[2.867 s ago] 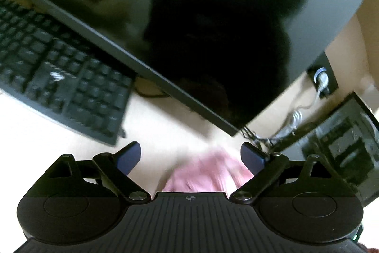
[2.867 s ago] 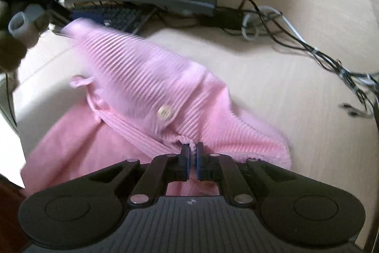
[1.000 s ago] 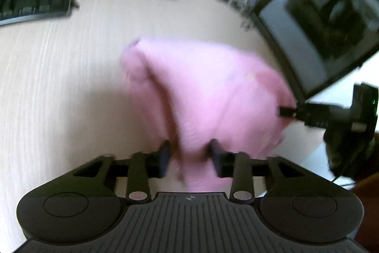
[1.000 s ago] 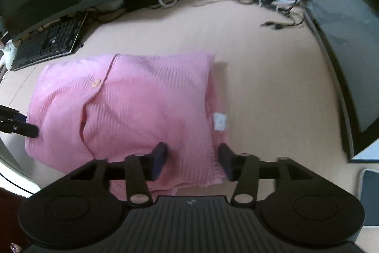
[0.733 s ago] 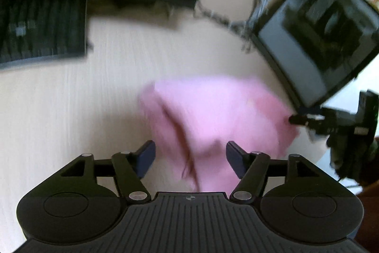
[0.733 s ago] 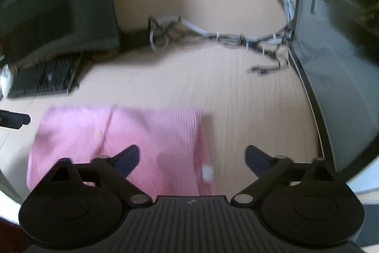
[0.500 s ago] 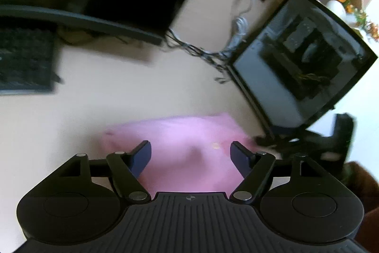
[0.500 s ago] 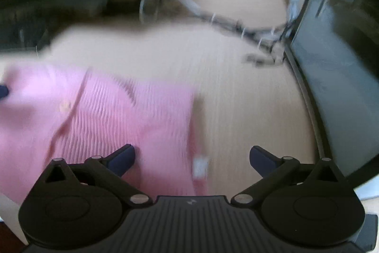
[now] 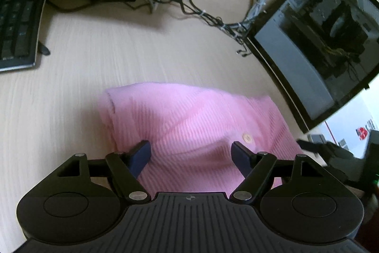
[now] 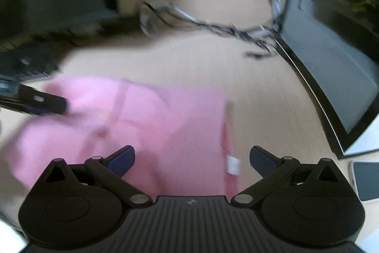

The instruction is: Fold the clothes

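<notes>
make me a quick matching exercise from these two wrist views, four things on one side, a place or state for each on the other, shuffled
Things:
1. pink garment
2. keyboard
3. cable bundle
4. left gripper

Places or states:
A. at the left edge of the left wrist view, on the desk
B. jaws apart, pressing on nothing
C. lying folded in the middle of the desk
D. strung along the back of the desk between the two monitors

Pairs: 1-C, 2-A, 3-D, 4-B
</notes>
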A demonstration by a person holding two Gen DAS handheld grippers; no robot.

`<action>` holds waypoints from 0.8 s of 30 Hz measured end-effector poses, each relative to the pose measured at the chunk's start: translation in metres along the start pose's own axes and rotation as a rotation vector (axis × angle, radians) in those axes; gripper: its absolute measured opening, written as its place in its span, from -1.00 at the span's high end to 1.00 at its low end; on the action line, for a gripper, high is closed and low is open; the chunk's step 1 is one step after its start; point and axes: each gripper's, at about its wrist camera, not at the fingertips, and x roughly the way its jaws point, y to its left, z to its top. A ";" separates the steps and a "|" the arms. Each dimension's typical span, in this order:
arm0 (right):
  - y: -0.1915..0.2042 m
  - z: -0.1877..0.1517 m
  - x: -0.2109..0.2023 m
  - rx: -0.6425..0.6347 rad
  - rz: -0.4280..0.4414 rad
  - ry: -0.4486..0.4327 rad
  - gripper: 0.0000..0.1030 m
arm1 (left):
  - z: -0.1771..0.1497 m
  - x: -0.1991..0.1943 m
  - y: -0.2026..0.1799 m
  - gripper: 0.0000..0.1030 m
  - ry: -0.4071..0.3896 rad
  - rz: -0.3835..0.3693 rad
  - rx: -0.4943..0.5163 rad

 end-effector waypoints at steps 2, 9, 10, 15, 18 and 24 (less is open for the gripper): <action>0.008 -0.001 -0.003 -0.051 0.039 -0.016 -1.00 | 0.001 -0.007 -0.001 -0.57 -0.004 -0.006 -0.025; 0.040 -0.020 0.030 -0.342 0.069 -0.016 -1.00 | -0.012 -0.033 -0.017 -0.69 -0.049 0.004 -0.068; 0.039 -0.019 0.026 -0.365 0.081 -0.028 -1.00 | -0.014 -0.035 -0.020 -0.69 -0.060 0.016 -0.073; -0.014 -0.010 -0.019 -0.277 0.217 -0.161 -1.00 | -0.026 -0.048 -0.045 -0.82 -0.119 0.046 -0.106; -0.054 -0.002 -0.018 -0.172 0.195 -0.159 -1.00 | -0.039 -0.044 -0.061 -0.83 -0.145 0.082 -0.052; -0.083 -0.002 0.013 -0.082 0.086 -0.068 -1.00 | -0.060 -0.033 -0.071 -0.83 -0.112 0.132 -0.098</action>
